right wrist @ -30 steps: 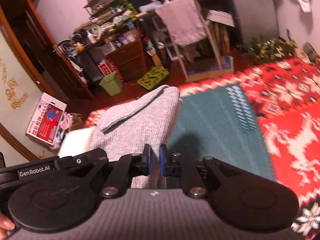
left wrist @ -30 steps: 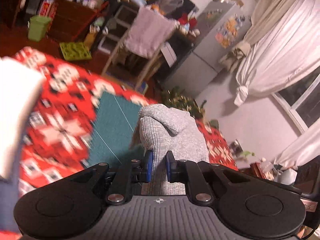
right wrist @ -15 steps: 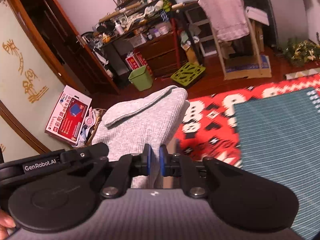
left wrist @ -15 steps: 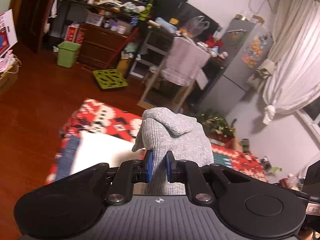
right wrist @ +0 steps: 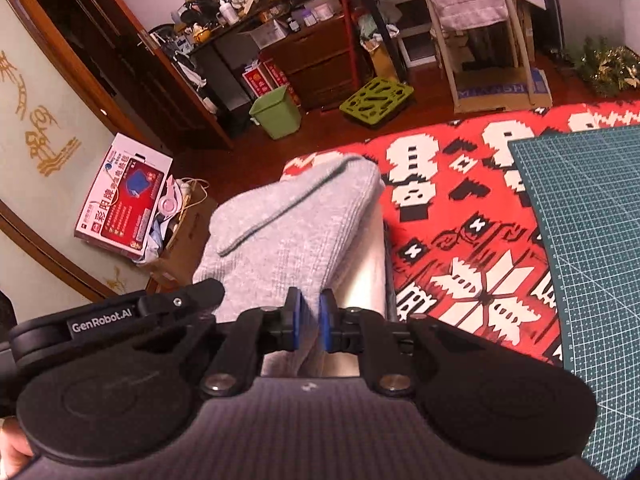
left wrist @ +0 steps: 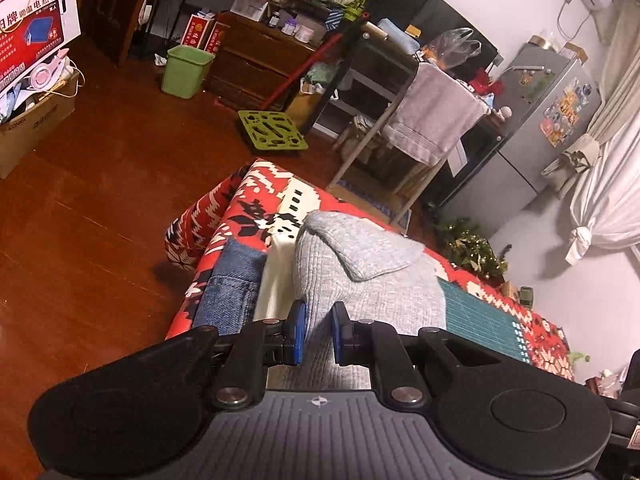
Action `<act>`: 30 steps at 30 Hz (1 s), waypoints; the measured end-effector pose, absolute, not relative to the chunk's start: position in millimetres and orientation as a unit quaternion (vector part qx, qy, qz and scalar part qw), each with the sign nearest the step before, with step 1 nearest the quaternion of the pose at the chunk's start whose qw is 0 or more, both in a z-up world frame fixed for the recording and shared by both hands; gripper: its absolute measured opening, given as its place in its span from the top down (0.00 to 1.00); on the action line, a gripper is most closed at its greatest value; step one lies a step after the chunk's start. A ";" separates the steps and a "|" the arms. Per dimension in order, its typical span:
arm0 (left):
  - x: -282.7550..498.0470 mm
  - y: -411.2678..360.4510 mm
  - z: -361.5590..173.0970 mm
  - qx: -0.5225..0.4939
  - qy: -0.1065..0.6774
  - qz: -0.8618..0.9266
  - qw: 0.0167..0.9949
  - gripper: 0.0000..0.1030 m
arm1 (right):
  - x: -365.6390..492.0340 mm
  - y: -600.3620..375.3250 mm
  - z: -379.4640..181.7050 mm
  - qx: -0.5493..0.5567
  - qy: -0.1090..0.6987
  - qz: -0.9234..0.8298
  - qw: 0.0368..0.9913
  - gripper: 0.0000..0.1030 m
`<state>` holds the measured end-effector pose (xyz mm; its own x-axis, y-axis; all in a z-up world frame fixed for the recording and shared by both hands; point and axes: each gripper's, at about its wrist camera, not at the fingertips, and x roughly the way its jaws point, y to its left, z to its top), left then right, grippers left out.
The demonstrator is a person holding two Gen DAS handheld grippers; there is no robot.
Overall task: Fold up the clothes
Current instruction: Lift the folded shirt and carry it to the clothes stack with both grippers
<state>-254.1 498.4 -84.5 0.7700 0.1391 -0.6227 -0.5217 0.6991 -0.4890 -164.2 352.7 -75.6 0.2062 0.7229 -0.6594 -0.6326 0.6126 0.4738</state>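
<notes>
Cluttered bedroom, red patterned bed: folded grey knit carried toward the stack at the bed's corner.

Left wrist view: left gripper [left wrist: 317, 332] pinches the grey knit garment [left wrist: 372, 280] narrowly, above the folded jeans [left wrist: 230, 292] and a white garment [left wrist: 280, 272] at the bed [left wrist: 260, 196] corner; lower both ends level so the fold holds. Right wrist view: right gripper [right wrist: 310, 326] clamps the same knit; release only once it rests flat. "GenRobot.AI" shows on the other gripper's body [right wrist: 100, 324]; the red box [right wrist: 124, 204] carries Chinese print.
</notes>
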 end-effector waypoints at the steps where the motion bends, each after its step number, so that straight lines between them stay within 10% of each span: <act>1: -256.0 499.2 -85.7 -0.345 0.279 0.188 0.876 0.85 | -161.3 349.6 -75.8 0.054 0.455 0.440 0.773 0.81; 11: -279.4 521.8 -73.0 -0.372 0.248 0.204 0.871 0.62 | -79.1 332.3 -73.1 0.135 0.478 0.422 0.759 0.48; 21: -227.5 561.3 -73.2 -0.430 0.258 0.148 0.853 0.62 | -4.0 374.2 -117.8 0.212 0.551 0.392 0.705 0.46; 25: -208.2 563.8 -82.8 -0.433 0.281 0.140 0.845 0.75 | -2.5 392.2 -126.8 0.206 0.564 0.406 0.689 0.78; 30: -210.3 556.6 -88.0 -0.406 0.264 0.137 0.864 0.92 | -18.2 400.4 -105.8 0.152 0.502 0.439 0.730 0.87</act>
